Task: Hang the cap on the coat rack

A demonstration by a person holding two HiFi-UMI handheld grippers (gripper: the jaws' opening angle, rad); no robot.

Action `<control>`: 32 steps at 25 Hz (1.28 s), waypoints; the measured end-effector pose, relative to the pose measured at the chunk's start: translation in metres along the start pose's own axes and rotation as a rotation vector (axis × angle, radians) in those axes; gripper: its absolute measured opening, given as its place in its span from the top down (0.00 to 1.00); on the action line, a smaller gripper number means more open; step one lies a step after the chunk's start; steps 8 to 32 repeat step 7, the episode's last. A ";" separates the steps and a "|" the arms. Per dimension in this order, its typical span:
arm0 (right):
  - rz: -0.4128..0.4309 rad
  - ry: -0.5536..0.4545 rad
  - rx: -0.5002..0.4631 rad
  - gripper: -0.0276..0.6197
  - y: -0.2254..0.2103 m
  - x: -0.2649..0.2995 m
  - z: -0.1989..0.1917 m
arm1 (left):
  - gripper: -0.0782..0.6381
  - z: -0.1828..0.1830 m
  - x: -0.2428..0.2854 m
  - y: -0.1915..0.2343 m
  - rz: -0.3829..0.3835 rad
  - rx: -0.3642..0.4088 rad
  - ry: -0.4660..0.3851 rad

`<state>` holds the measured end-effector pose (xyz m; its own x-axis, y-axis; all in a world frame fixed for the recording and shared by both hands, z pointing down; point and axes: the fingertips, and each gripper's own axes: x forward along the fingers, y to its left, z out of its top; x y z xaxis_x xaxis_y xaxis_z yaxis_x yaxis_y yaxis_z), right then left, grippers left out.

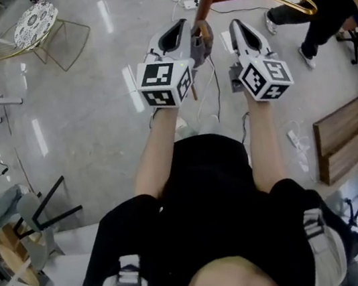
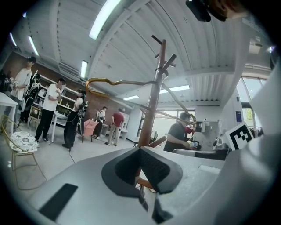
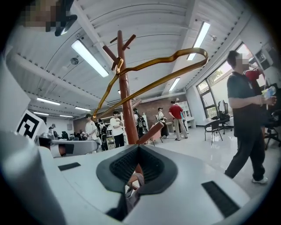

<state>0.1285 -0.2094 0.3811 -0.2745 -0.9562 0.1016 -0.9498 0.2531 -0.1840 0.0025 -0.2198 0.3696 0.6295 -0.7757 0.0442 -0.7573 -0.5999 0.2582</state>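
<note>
L gripper (image 2: 140, 150) shut, R gripper (image 3: 138, 149) nips 1 cap (image 3: 133, 184) by 1 rack (image 3: 127, 96)

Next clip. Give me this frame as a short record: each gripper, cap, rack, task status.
left gripper: jaws together, nothing clearly between them
right gripper: jaws shut on grey fabric of the cap
cap: held up in front of the pole, on no peg
coat rack: wooden pole with pegs, straight ahead; golden hanger on it
task status: cap not yet hung
</note>
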 end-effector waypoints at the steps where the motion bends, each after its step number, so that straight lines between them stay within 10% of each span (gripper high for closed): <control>1: 0.004 -0.004 0.010 0.96 0.000 -0.001 0.001 | 0.89 -0.001 0.000 0.000 0.002 -0.003 0.000; 32: 0.002 0.017 0.024 0.96 -0.008 -0.012 -0.009 | 0.89 -0.010 -0.011 -0.011 0.022 -0.045 -0.038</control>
